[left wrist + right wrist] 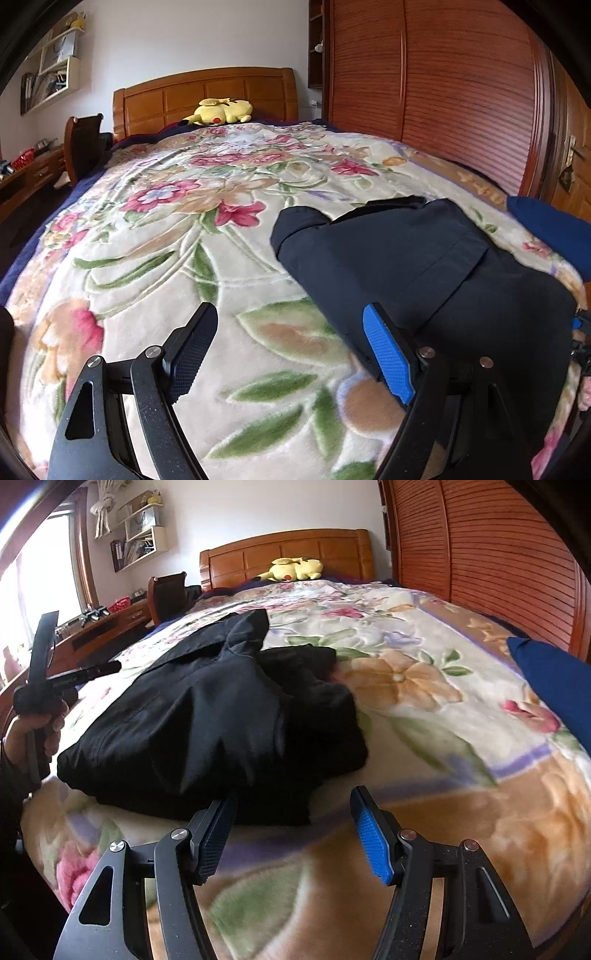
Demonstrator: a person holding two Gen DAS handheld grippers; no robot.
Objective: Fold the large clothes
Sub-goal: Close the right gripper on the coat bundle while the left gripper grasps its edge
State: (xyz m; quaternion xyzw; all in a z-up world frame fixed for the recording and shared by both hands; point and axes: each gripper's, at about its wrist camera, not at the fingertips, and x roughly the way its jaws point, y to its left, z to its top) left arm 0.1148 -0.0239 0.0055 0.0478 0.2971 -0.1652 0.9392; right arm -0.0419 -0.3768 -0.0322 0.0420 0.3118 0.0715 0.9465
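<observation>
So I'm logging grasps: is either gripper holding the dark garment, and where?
Neither. Left gripper and right gripper are open, empty; dark garment lies on the blanket.

right tongs (293,818): spread, empty | black garment (221,723): bunched on floral blanket (443,686), just ahead

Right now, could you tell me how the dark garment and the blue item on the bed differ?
The dark garment is black, while the blue item is bright blue. The dark garment lies bunched in a heap just ahead of both grippers' open fingers; the blue item sits off at the right edge, mostly cut off by the frame, so what it is cannot be told. Both rest on the floral blanket.
</observation>
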